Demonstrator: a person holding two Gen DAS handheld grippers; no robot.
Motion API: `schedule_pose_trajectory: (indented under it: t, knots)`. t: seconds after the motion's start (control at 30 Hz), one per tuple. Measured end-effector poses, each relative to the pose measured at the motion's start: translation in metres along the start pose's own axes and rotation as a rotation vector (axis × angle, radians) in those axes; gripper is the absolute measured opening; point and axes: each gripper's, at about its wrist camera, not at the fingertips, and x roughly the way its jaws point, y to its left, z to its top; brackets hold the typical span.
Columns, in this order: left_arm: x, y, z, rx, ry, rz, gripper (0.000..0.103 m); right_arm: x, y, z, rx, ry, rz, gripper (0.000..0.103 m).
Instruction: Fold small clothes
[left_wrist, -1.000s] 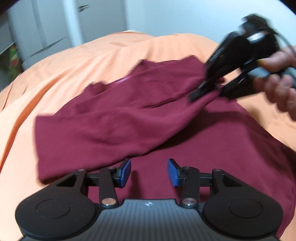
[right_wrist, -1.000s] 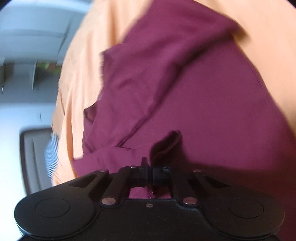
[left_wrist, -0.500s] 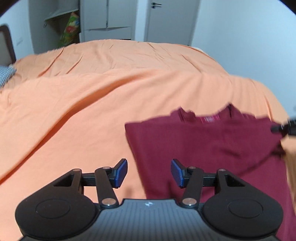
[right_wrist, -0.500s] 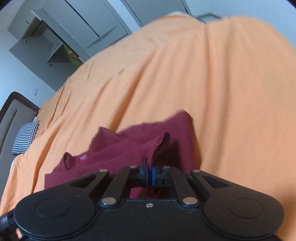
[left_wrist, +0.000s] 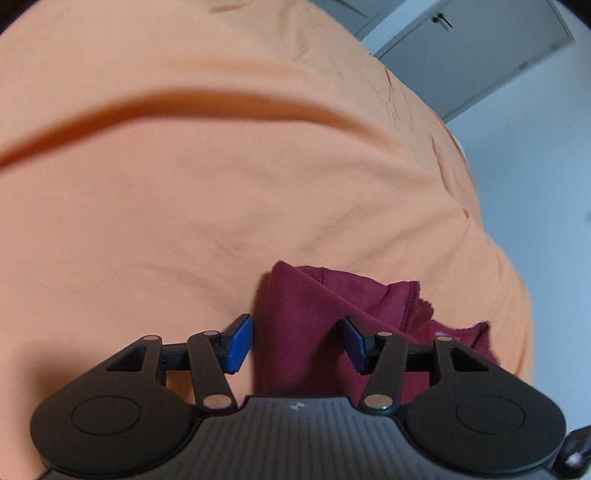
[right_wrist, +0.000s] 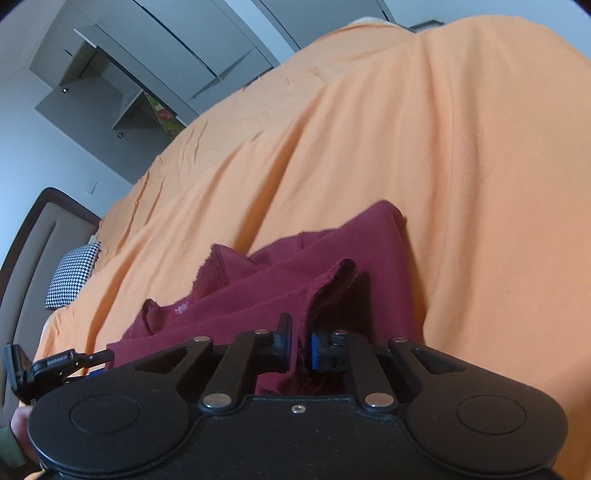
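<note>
A maroon shirt (left_wrist: 306, 317) lies folded and rumpled on the orange bedspread (left_wrist: 221, 184). My left gripper (left_wrist: 297, 343) is open low over the shirt's left folded edge. Cloth lies between its blue pads (left_wrist: 240, 343), which do not press it. In the right wrist view the shirt (right_wrist: 332, 258) shows its collar and label. My right gripper (right_wrist: 300, 345) is opening: its jaws stand slightly apart with the shirt's raw hem (right_wrist: 332, 277) standing loose between them. The left gripper (right_wrist: 92, 360) also shows at the lower left of that view.
The orange bedspread (right_wrist: 461, 166) has long creases. A checkered pillow (right_wrist: 72, 273) and a dark headboard (right_wrist: 33, 240) stand at the far left. Grey wardrobes (right_wrist: 147, 62) and a grey door (left_wrist: 476, 48) line the walls. A hand (right_wrist: 20, 424) is at the lower left.
My left gripper swept left across the shirt to its left edge and rolled. The right gripper carried the hem over the shirt, then its jaws parted a little.
</note>
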Motion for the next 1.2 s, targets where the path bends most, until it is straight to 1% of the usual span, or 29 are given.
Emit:
schedule_pose_trajectory:
  t: [0.03, 0.07, 0.1, 0.13, 0.17, 0.2, 0.23, 0.27, 0.3, 0.37, 0.4, 0.43, 0.5, 0.53, 0.57, 0.63, 0.67, 0.7, 0.77, 0.8, 0.83, 0.87, 0.9, 1.0, 1.03, 1.07, 1.1, 1.13, 1.2]
  knots:
    - [0.003, 0.005, 0.001, -0.04, 0.012, -0.035, 0.058, 0.009, 0.002, 0.0, 0.0, 0.011, -0.01, 0.012]
    - [0.004, 0.009, 0.002, -0.068, 0.018, -0.071, 0.052, 0.014, 0.0, 0.0, 0.0, 0.025, -0.023, 0.012]
    - [0.004, 0.009, 0.004, -0.071, 0.022, -0.1, 0.023, 0.018, -0.002, -0.001, 0.001, 0.042, -0.035, 0.012]
    - [0.002, 0.005, 0.007, -0.04, 0.025, -0.105, 0.007, 0.02, -0.004, -0.002, 0.005, 0.054, -0.038, 0.012]
    - [-0.001, -0.005, 0.01, 0.003, 0.012, -0.089, 0.007, 0.021, -0.006, -0.002, 0.01, 0.057, -0.034, 0.011]
    - [-0.007, -0.011, 0.014, 0.029, -0.011, -0.087, 0.006, 0.02, -0.007, -0.002, 0.013, 0.051, -0.026, 0.006]
    - [-0.016, -0.015, 0.019, 0.039, -0.039, -0.095, 0.006, 0.016, -0.007, 0.0, 0.022, 0.036, -0.004, 0.005]
    - [-0.024, -0.019, 0.023, 0.055, -0.066, -0.091, 0.006, 0.011, -0.007, 0.003, 0.043, 0.011, 0.04, 0.004]
    - [-0.031, -0.022, 0.027, 0.092, -0.078, -0.062, 0.006, 0.007, -0.008, 0.007, 0.066, -0.008, 0.093, 0.004]
    - [-0.025, -0.025, 0.03, 0.182, -0.037, 0.055, 0.006, 0.004, -0.006, 0.012, 0.061, -0.022, 0.151, 0.004]
    - [-0.017, -0.025, 0.029, 0.213, -0.006, 0.107, 0.006, 0.008, -0.004, 0.014, 0.036, -0.009, 0.134, 0.004]
    - [-0.007, -0.027, 0.026, 0.246, 0.021, 0.143, 0.007, 0.014, -0.004, 0.014, 0.01, 0.016, 0.087, 0.004]
    - [0.001, -0.033, 0.019, 0.305, 0.033, 0.2, 0.011, 0.031, -0.006, 0.011, -0.024, 0.082, -0.006, 0.004]
    - [-0.002, -0.035, 0.018, 0.302, 0.02, 0.194, 0.011, 0.037, -0.006, 0.008, -0.041, 0.107, -0.045, 0.004]
    - [-0.006, -0.036, 0.017, 0.287, 0.003, 0.183, 0.013, 0.039, -0.005, 0.007, -0.044, 0.112, -0.053, 0.007]
    - [-0.027, -0.035, 0.014, 0.263, -0.039, 0.175, 0.029, 0.031, -0.002, 0.007, -0.019, 0.085, -0.031, 0.019]
    - [-0.035, -0.035, 0.01, 0.259, -0.061, 0.17, 0.045, 0.025, -0.001, 0.006, -0.013, 0.066, -0.019, 0.033]
    - [-0.044, -0.035, 0.003, 0.257, -0.075, 0.167, 0.055, 0.019, 0.001, 0.005, -0.02, 0.053, -0.012, 0.041]
    - [-0.053, -0.034, -0.011, 0.26, -0.067, 0.153, 0.057, 0.017, -0.001, 0.0, -0.025, 0.081, -0.017, 0.044]
    - [-0.053, -0.033, -0.016, 0.256, -0.044, 0.143, 0.057, 0.019, -0.004, -0.004, -0.022, 0.102, -0.018, 0.041]
    - [-0.055, -0.029, -0.022, 0.256, -0.024, 0.139, 0.057, 0.019, -0.006, -0.007, -0.026, 0.107, -0.019, 0.035]
    - [-0.057, -0.027, -0.031, 0.261, -0.014, 0.148, 0.057, 0.019, -0.009, -0.009, -0.025, 0.105, -0.018, 0.012]
    - [-0.062, -0.025, -0.038, 0.261, -0.011, 0.157, 0.057, 0.019, -0.013, -0.01, -0.002, 0.11, -0.011, 0.003]
    - [-0.078, -0.016, -0.053, 0.226, -0.011, 0.15, 0.057, 0.005, -0.022, -0.008, 0.081, 0.069, 0.029, 0.002]
    - [-0.082, -0.014, -0.058, 0.214, -0.011, 0.153, 0.057, 0.002, -0.023, -0.008, 0.076, 0.065, -0.013, 0.002]
    - [-0.088, -0.011, -0.063, 0.204, -0.004, 0.152, 0.057, 0.002, -0.023, -0.009, 0.061, 0.076, -0.075, 0.006]
    - [-0.092, -0.009, -0.07, 0.199, 0.006, 0.15, 0.057, 0.0, -0.024, -0.011, 0.056, 0.086, -0.098, 0.009]
    - [-0.097, -0.01, -0.077, 0.203, 0.015, 0.143, 0.057, -0.006, -0.023, -0.012, 0.062, 0.083, -0.089, 0.011]
    - [-0.108, -0.013, -0.096, 0.237, 0.038, 0.115, 0.057, -0.03, -0.018, -0.017, 0.078, 0.021, -0.04, 0.037]
